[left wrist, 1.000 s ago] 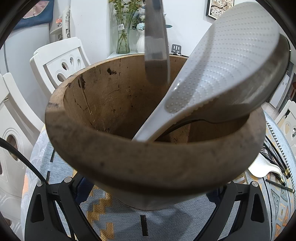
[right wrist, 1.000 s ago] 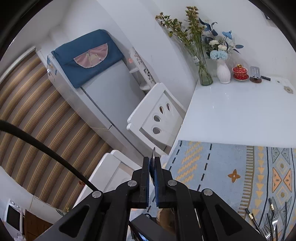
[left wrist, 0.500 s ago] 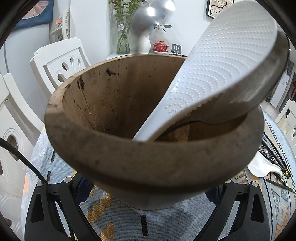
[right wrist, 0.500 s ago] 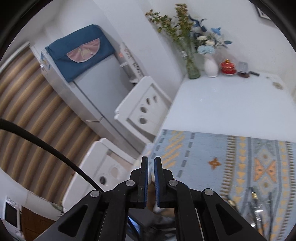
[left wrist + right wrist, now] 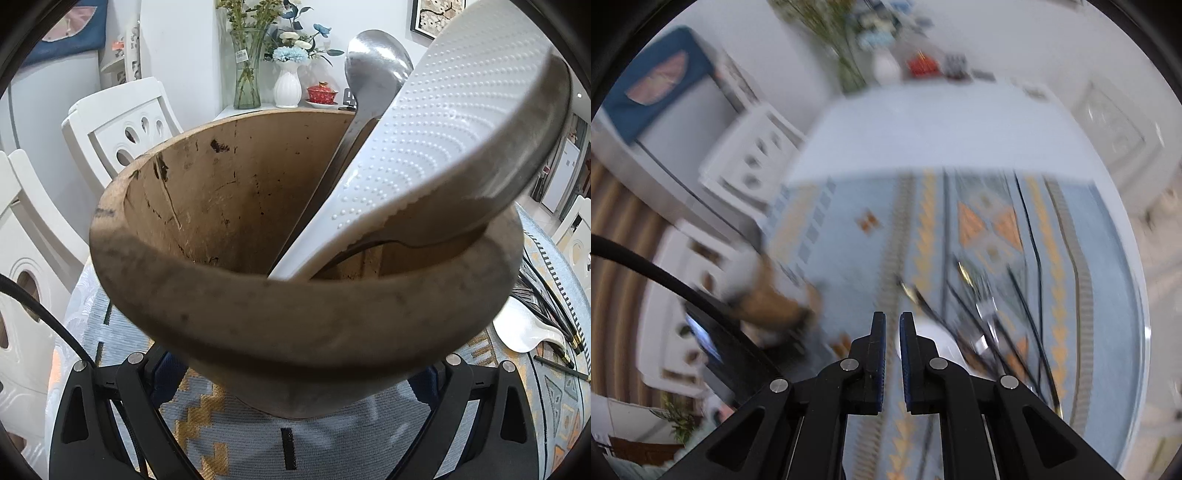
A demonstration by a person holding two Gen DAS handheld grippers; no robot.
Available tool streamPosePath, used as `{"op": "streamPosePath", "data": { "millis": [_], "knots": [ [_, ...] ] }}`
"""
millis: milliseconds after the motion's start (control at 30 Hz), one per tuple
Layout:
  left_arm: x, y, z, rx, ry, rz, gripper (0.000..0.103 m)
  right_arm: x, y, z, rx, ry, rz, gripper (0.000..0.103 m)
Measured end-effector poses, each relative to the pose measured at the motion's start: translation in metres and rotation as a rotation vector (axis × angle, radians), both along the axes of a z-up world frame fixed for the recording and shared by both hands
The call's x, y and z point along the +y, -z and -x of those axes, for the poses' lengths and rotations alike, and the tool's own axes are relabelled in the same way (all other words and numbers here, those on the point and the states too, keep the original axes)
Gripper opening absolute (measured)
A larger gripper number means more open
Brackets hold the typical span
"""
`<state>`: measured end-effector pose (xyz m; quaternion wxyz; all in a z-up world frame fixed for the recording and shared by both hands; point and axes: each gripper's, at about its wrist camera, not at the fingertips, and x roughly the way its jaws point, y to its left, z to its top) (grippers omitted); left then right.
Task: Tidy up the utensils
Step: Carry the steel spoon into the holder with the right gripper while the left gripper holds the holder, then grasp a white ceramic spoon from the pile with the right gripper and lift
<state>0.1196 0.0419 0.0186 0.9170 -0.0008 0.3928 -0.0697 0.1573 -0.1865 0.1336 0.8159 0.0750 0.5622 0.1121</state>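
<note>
Gripping a rough wooden holder [image 5: 295, 325], left tongs [image 5: 295, 373] (right tongs [image 5: 892, 332] nearly closed, empty).

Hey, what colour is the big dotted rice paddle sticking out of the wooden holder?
White, with raised dots; the rice paddle shows best in the left wrist view.

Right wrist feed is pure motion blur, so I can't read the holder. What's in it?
Observer: In the left wrist view, a white rice paddle and a metal spoon stand in the wooden holder.
Operator: Anything else inside?
Observer: Yes, a second metal utensil; its bowl sits under the paddle's head, against the rim.
Operator: What's holding the holder?
Observer: The left gripper; its fingers flank the holder's base on both sides.
</note>
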Motion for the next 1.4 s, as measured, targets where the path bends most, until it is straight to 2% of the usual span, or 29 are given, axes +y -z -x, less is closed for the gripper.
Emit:
{"op": "streamPosePath", "data": {
  "millis": [100,200,300,400,500,567,667,800,900,1000,1067,1200,1300,1400],
  "knots": [
    [-0.001,0.001,0.001,0.001,0.001,-0.001,0.097,0.005,0.041,0.014,0.082,-0.039,0.091,0.006],
    [-0.002,0.001,0.001,0.002,0.001,0.004,0.097,0.022,0.069,0.022,0.102,-0.107,0.221,0.006],
    [-0.001,0.000,0.001,0.002,0.000,0.004,0.097,0.051,0.096,0.033,0.065,-0.248,0.471,0.006],
    [-0.001,0.000,0.001,0.003,0.001,0.006,0.098,0.073,0.118,0.047,0.020,-0.383,0.634,0.007],
    [0.002,0.000,0.000,0.003,0.001,0.006,0.098,0.082,0.133,0.054,-0.006,-0.448,0.728,0.022],
    [0.002,0.000,0.000,0.003,0.001,0.007,0.098,0.083,0.138,0.055,-0.034,-0.454,0.768,0.051],
    [0.002,0.000,0.000,0.004,0.001,0.008,0.098,0.081,0.138,0.052,-0.076,-0.449,0.762,0.069],
    [0.006,0.001,0.000,0.011,0.002,0.019,0.099,0.085,0.142,0.040,-0.075,-0.439,0.754,0.069],
    [0.005,0.001,0.000,0.011,0.002,0.017,0.099,0.081,0.149,0.027,-0.045,-0.405,0.697,0.069],
    [0.004,0.002,0.000,0.010,0.001,0.015,0.099,0.069,0.148,0.009,-0.005,-0.359,0.599,0.070],
    [0.003,0.003,0.001,0.010,0.001,0.014,0.099,0.062,0.148,0.001,0.019,-0.338,0.553,0.079],
    [0.004,0.002,0.002,0.010,0.001,0.015,0.099,0.045,0.149,-0.015,0.077,-0.297,0.424,0.077],
    [0.005,0.002,-0.001,0.011,0.002,0.019,0.099,0.046,0.147,-0.022,0.091,-0.297,0.435,0.067],
    [0.005,0.001,0.000,0.011,0.002,0.019,0.099,0.045,0.142,-0.028,0.091,-0.277,0.435,0.067]
  ]
}}
